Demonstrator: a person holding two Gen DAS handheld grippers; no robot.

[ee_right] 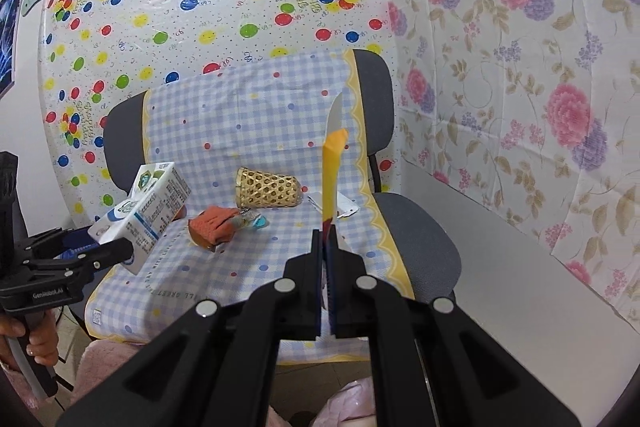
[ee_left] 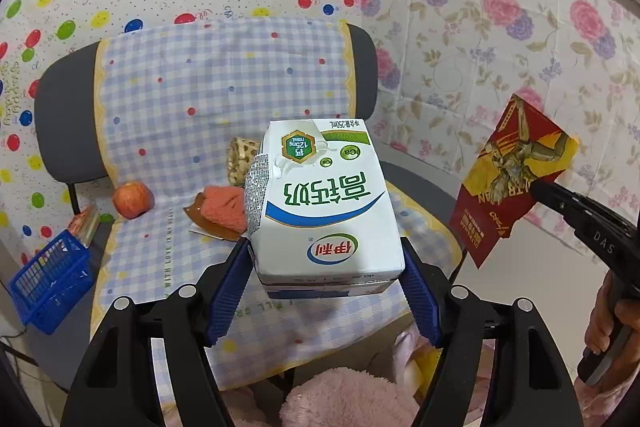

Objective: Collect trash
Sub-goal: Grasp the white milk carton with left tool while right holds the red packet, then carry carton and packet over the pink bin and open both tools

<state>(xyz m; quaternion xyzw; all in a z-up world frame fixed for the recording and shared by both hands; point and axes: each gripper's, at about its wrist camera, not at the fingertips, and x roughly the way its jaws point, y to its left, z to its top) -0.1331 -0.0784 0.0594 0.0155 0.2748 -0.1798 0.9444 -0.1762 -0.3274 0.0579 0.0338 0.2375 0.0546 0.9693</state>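
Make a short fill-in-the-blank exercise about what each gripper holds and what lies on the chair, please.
1. The left gripper is closed on a white ____ carton.
2. The right gripper pinches a flat red and yellow ____.
3. On the chair's checked cloth lies a red ____.
4. A woven ____ cup lies on its side.

Missing words: milk; wrapper; apple; bamboo

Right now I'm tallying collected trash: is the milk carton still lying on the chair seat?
No, the milk carton is clamped between the left tongs, lifted above the chair seat.
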